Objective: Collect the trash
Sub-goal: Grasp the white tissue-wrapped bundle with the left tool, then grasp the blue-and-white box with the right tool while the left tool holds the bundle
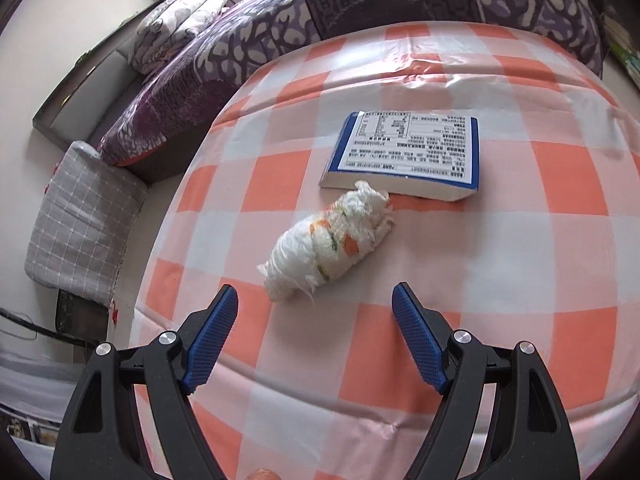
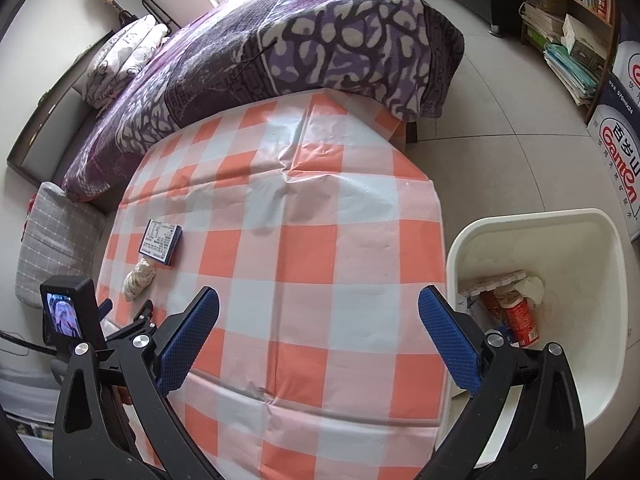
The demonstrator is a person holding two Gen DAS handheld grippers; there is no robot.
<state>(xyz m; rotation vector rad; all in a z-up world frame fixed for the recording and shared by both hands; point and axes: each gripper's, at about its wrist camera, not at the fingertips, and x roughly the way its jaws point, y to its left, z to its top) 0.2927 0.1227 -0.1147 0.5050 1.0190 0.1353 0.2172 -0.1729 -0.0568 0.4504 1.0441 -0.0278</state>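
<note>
A crumpled white tissue wad (image 1: 330, 242) with orange and green marks lies on the orange-checked table (image 1: 520, 240), touching a flat blue-and-white box (image 1: 404, 152) behind it. My left gripper (image 1: 316, 300) is open and empty, just short of the wad. In the right wrist view the wad (image 2: 138, 278) and the box (image 2: 162, 242) lie at the table's left side. My right gripper (image 2: 320, 304) is open and empty above the table's near middle. A white trash bin (image 2: 600, 360) stands on the floor to the right, with a red can (image 2: 520, 320) and wrappers inside.
A bed with a purple blanket (image 2: 300, 40) borders the table's far side. A grey checked cushion (image 1: 80, 224) lies on the floor at the left. A bookshelf (image 2: 568, 20) and water cartons (image 2: 620, 160) stand at the far right. My left gripper's body (image 2: 68, 316) shows at the left.
</note>
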